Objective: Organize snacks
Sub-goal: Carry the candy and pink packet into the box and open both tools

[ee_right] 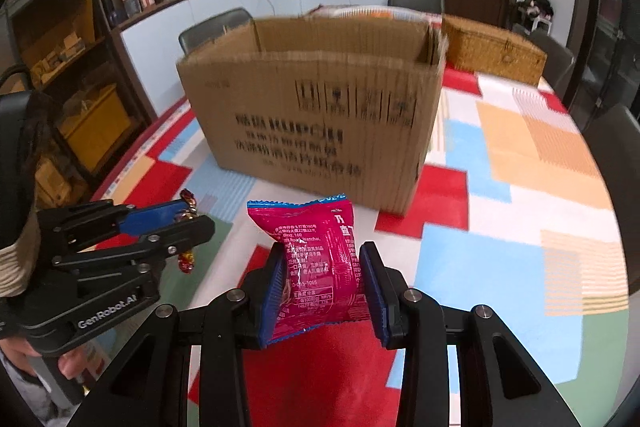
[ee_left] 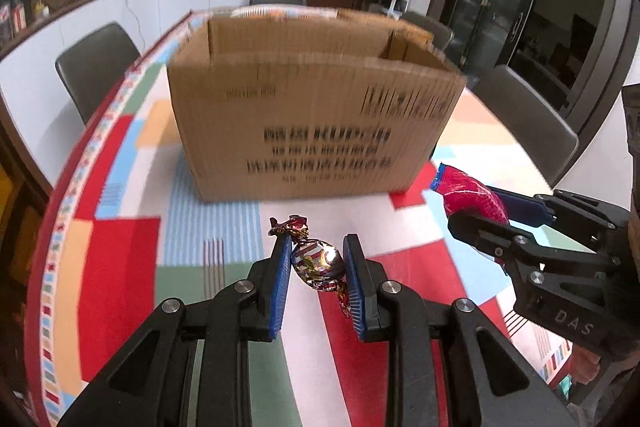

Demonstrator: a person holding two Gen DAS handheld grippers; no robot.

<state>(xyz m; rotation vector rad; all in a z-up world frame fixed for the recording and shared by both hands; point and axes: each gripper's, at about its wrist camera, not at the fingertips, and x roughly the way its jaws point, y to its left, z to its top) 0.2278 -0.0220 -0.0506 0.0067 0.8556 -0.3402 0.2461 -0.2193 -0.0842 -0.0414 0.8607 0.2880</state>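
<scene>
Cardboard box point(ee_left: 304, 115) ahead, wicker basket point(ee_right: 494, 49) behind.

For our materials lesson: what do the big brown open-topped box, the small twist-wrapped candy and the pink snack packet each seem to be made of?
Big brown open-topped box: corrugated cardboard, matte, with printed black text and visible fluting ridges. Small twist-wrapped candy: shiny metallic foil or foil-like film, judging by glints and crinkled twisted ends. Pink snack packet: glossy plastic film, probably, with a crimped blue top seam and printed text.

Cardboard box point(ee_right: 316, 115) on table point(ee_right: 520, 163), wicker basket point(ee_right: 492, 49) behind-right, chairs point(ee_left: 94, 67) around the table
</scene>
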